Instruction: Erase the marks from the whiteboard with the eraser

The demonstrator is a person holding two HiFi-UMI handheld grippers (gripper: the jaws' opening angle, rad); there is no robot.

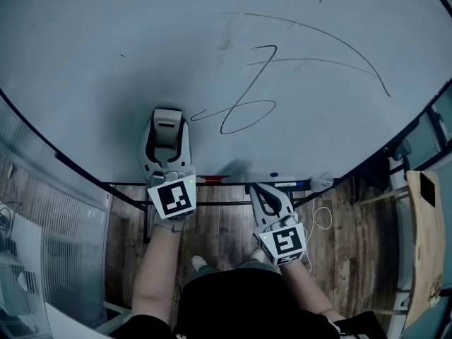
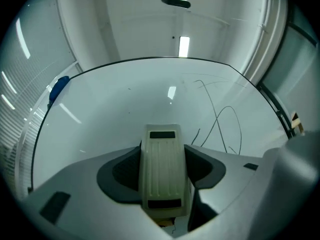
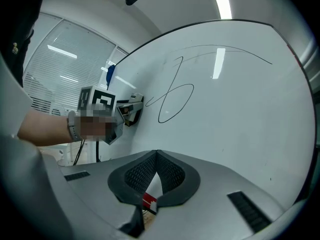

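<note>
The whiteboard bears thin black marks: a loop, a crossing stroke and a long arc toward the upper right. My left gripper is shut on a cream ribbed eraser, held against the board's lower part just left of the loop. In the left gripper view the eraser fills the gap between the jaws of the left gripper, with the marks to its right. My right gripper hangs below the board's bottom edge, shut and holding nothing. From there the left gripper shows touching the board beside the marks.
A ledge runs under the board with a red item, a marker and a white wad. A wooden panel stands at the right. Window blinds lie to the left. A blue object sits at the board's left edge.
</note>
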